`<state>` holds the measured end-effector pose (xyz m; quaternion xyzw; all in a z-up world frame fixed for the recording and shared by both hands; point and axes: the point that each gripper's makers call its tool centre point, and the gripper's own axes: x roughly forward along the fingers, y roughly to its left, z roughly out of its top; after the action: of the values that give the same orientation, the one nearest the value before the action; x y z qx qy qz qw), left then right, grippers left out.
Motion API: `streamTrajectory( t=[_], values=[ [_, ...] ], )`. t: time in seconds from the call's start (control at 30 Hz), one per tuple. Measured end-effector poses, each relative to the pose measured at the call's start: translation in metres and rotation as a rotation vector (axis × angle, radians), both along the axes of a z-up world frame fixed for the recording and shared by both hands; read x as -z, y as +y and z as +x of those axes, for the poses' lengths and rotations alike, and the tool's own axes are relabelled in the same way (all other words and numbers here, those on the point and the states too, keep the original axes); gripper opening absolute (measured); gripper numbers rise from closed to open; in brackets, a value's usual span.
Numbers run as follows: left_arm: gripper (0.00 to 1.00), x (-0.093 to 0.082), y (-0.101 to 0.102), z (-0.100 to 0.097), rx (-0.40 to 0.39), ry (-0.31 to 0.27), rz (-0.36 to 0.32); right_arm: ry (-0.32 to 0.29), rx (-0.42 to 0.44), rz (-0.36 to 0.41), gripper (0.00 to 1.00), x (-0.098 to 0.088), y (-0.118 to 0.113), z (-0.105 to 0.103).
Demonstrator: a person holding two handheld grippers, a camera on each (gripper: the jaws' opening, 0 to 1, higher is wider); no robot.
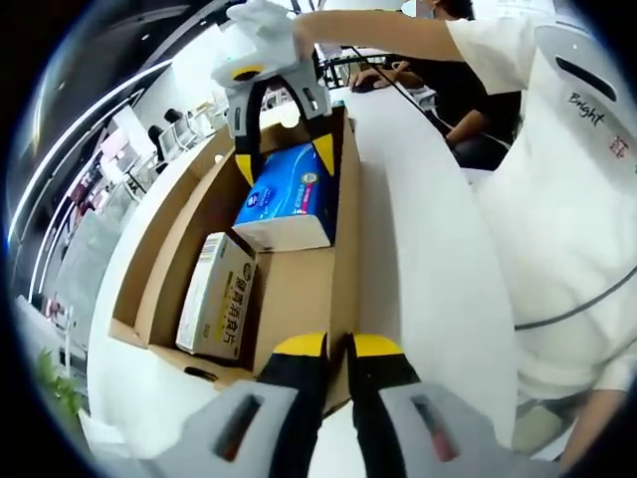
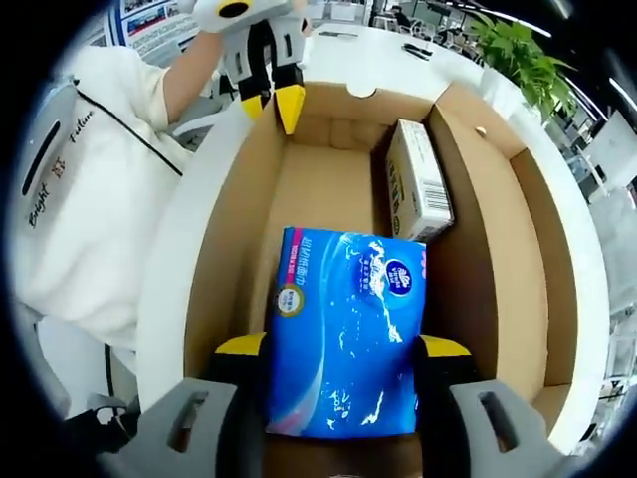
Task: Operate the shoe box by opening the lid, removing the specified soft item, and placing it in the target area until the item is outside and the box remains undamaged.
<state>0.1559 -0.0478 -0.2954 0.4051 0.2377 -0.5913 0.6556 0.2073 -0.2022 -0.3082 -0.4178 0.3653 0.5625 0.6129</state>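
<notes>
The person's white shirt (image 1: 557, 169) carries dark script lettering that reads "Bright" on the chest in the left gripper view; in the right gripper view the same shirt (image 2: 80, 199) shows "Bright" followed by a second word, possibly "Future", too curved to read with certainty.

The small white and yellow carton (image 1: 216, 295) inside the cardboard box (image 1: 299, 299) bears a column of Chinese characters down its long face, roughly "健胃消食片". In the right gripper view this carton (image 2: 418, 181) shows a barcode on its side and fine print too small to read.

The blue tissue pack (image 2: 346, 329) has a round blue brand logo and Chinese print, neither legible.
</notes>
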Motion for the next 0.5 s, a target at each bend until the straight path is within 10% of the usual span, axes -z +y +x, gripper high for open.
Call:
streamTrajectory(
  t=[0.5],
  values=[
    [0.07, -0.0004, -0.0004, -0.0002, 0.0, -0.002, -0.002, 0.015, 0.021, -0.145, 0.64, 0.0085, 0.0058, 0.002]
  ],
)
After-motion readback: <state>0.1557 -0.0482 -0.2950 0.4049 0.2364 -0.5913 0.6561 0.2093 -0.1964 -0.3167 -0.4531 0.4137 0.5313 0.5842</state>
